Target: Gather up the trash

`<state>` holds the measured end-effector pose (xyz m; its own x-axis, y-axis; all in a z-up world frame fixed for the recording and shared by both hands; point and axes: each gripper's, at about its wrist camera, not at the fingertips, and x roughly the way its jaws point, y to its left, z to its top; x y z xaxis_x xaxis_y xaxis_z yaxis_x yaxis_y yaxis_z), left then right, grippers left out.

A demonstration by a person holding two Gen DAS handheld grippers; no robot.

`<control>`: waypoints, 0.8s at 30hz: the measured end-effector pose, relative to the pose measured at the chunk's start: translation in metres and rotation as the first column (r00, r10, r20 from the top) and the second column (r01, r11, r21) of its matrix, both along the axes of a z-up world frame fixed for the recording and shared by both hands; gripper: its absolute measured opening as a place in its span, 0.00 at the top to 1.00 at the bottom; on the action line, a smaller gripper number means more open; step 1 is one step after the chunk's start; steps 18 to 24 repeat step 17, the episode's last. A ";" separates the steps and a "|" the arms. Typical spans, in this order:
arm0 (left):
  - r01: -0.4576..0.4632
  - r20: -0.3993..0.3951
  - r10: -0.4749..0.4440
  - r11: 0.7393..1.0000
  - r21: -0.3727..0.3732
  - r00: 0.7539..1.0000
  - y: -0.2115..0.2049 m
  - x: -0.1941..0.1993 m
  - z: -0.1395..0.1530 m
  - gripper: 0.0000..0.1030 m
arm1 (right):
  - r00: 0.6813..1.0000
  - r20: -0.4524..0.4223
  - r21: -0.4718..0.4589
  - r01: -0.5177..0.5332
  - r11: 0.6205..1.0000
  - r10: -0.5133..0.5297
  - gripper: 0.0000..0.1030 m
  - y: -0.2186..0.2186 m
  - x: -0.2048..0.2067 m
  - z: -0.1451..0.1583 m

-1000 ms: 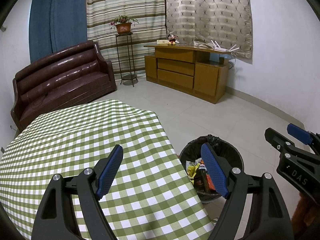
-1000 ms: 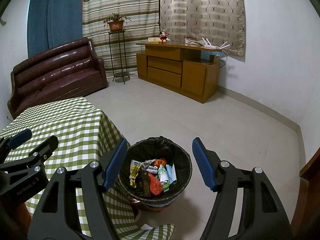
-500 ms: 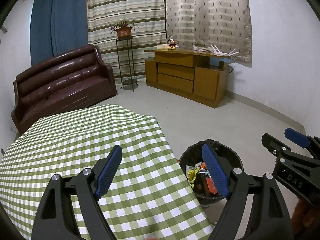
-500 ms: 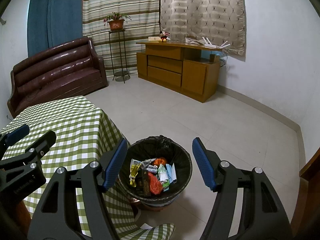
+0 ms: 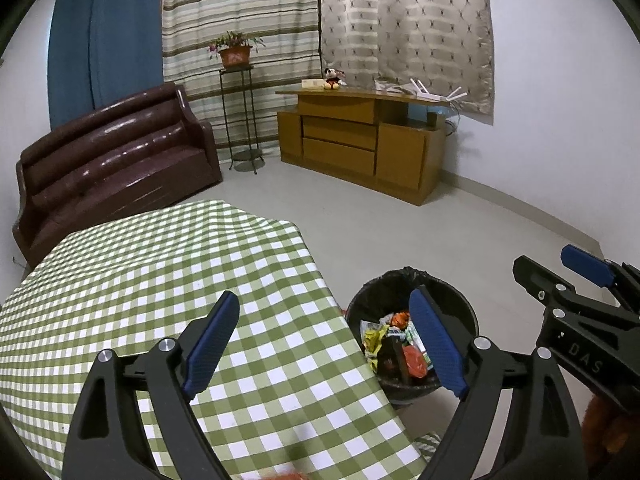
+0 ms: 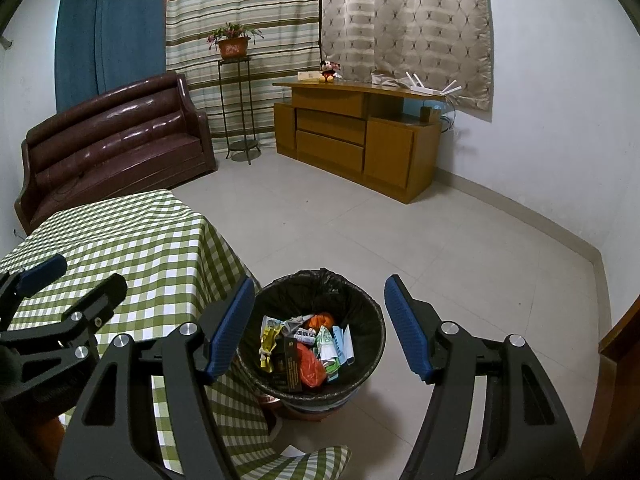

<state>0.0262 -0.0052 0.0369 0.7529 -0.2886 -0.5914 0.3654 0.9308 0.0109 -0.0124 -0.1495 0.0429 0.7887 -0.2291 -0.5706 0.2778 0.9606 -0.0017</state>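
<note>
The right tongs (image 6: pixel 318 330) hang released over the floor, blue-padded jaws spread wide and holding nothing. Directly below and between them stands the trash bin (image 6: pixel 362 300), a round bin lined with a black bag. It sits on the floor just beside the near right corner of the bench (image 6: pixel 132 236), touching the hanging edge of the green-and-white checked cloth. Inside the bin lies the trash (image 6: pixel 306 350) — crumpled wrappers in yellow, red, orange, green and pale blue, plus a dark box.

The left tongs (image 5: pixel 324 338) are also released and hold nothing, jaws wide apart; one blue pad hangs above the checked cloth near the right edge of the bench, the other in line with the bin. In the left wrist view the right tongs appear at the right side, above the floor.

Beyond the far edge of the bench stands a dark brown leather sofa (image 5: pixel 116 164) against the left wall. Further back — near striped curtains — a thin metal stand carries a potted plant (image 6: pixel 233 42). To its right a wooden cabinet (image 6: pixel 356 136) holds a small plush toy (image 6: pixel 329 71) and a white router (image 6: pixel 424 86).
</note>
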 end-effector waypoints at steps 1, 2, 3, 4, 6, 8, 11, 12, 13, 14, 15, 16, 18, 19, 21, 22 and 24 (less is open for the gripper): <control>-0.001 -0.007 0.001 1.000 -0.005 1.000 0.001 0.001 -0.001 0.18 | 1.000 0.000 -0.001 0.000 1.000 0.000 0.36 0.000 0.000 0.000; -0.001 -0.011 0.001 1.000 -0.008 1.000 0.001 0.001 -0.001 0.18 | 1.000 0.000 -0.001 0.000 1.000 0.000 0.36 0.000 0.000 0.000; -0.002 -0.013 0.002 1.000 -0.010 1.000 0.001 0.002 -0.002 0.18 | 1.000 0.000 0.000 0.000 1.000 0.000 0.36 -0.001 0.001 0.000; -0.002 -0.011 0.002 1.000 -0.009 1.000 0.002 0.002 -0.002 0.18 | 1.000 -0.001 0.000 -0.001 1.000 0.001 0.36 0.000 0.000 0.000; -0.004 0.000 0.004 1.000 0.002 1.000 0.002 0.002 -0.001 0.18 | 1.000 -0.001 -0.001 -0.001 1.000 0.001 0.36 0.000 0.001 -0.001; -0.008 0.006 0.008 1.000 0.008 1.000 0.003 0.002 -0.001 0.18 | 1.000 -0.001 -0.001 0.000 1.000 0.000 0.36 0.000 0.001 -0.001; -0.030 0.003 0.030 0.999 0.013 1.000 0.007 0.004 -0.002 0.18 | 1.000 -0.001 -0.002 0.000 1.000 0.000 0.36 0.000 0.001 -0.001; -0.034 -0.003 0.034 0.999 0.014 0.999 0.009 0.005 -0.003 0.18 | 1.000 0.000 -0.003 -0.001 1.000 0.001 0.35 0.001 0.000 -0.001; -0.036 -0.008 0.036 0.999 0.014 0.999 0.010 0.006 -0.003 0.18 | 1.000 0.000 -0.004 -0.002 1.000 0.002 0.32 0.002 0.001 -0.001; -0.039 -0.017 0.040 0.999 0.014 0.999 0.012 0.008 -0.005 0.18 | 1.000 0.000 -0.005 -0.002 1.000 0.002 0.30 0.002 0.001 -0.002; -0.044 -0.024 0.044 0.999 0.014 0.999 0.015 0.009 -0.006 0.18 | 1.000 -0.001 -0.009 -0.005 1.000 0.005 0.29 0.004 0.001 -0.003; -0.050 -0.035 0.050 0.999 0.018 0.998 0.018 0.011 -0.008 0.18 | 1.000 -0.005 -0.013 -0.008 1.000 0.008 0.29 0.006 0.002 -0.005; -0.051 -0.041 0.052 0.998 0.022 0.998 0.021 0.012 -0.010 0.18 | 1.000 -0.008 -0.016 -0.011 1.000 0.011 0.29 0.009 0.004 -0.008; -0.051 -0.041 0.052 0.998 0.022 0.998 0.021 0.012 -0.010 0.18 | 1.000 -0.008 -0.016 -0.011 1.000 0.011 0.29 0.009 0.004 -0.008; -0.051 -0.041 0.052 0.998 0.022 0.998 0.021 0.012 -0.010 0.18 | 1.000 -0.008 -0.016 -0.011 1.000 0.011 0.29 0.009 0.004 -0.008; -0.051 -0.041 0.052 0.998 0.022 0.998 0.021 0.012 -0.010 0.18 | 1.000 -0.008 -0.016 -0.011 1.000 0.011 0.29 0.009 0.004 -0.008; -0.051 -0.041 0.052 0.998 0.022 0.998 0.021 0.012 -0.010 0.18 | 1.000 -0.008 -0.016 -0.011 1.000 0.011 0.29 0.009 0.004 -0.008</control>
